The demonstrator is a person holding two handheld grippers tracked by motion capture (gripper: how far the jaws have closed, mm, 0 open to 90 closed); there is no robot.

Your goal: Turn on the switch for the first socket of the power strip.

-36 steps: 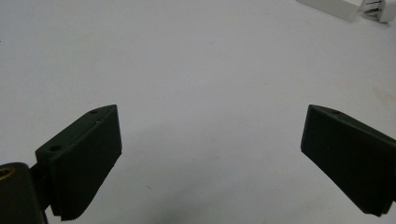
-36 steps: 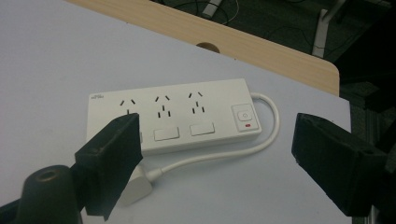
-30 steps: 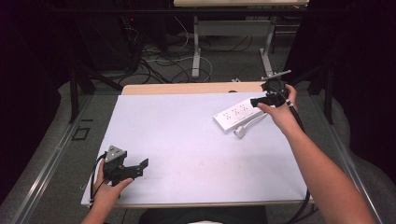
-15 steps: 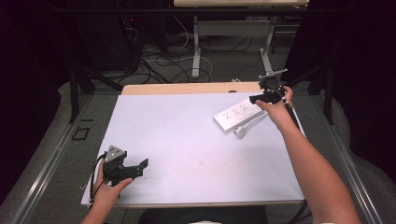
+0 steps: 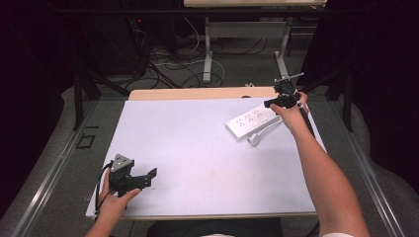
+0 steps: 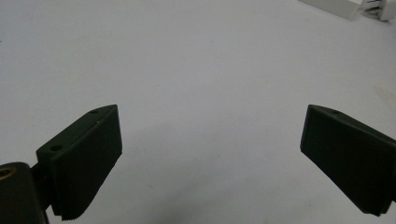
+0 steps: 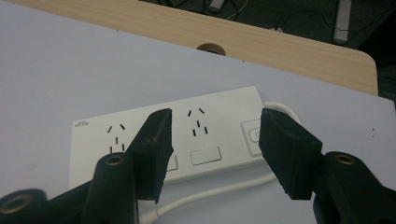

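Observation:
A white power strip (image 5: 250, 120) lies at the back right of the white table sheet (image 5: 197, 148), its white cable (image 5: 262, 132) curling beside it. My right gripper (image 5: 277, 102) hovers at the strip's right end, open, with nothing held. In the right gripper view the strip (image 7: 140, 135) lies below my open right gripper (image 7: 217, 144), sockets facing up, a switch (image 7: 254, 136) near one end. My left gripper (image 5: 148, 177) rests at the sheet's front left, open and empty. In the left gripper view my left gripper (image 6: 210, 158) spreads wide over bare sheet, with the strip's corner (image 6: 336, 5) far off.
A wooden table edge (image 5: 197, 93) with a round cable hole (image 7: 210, 48) runs behind the sheet. Beyond it, cables and metal table legs (image 5: 208, 49) stand on the dark floor. Black frame posts stand at both sides of the table.
My right gripper has moved a little toward the far right end of the power strip. The left gripper has stayed put.

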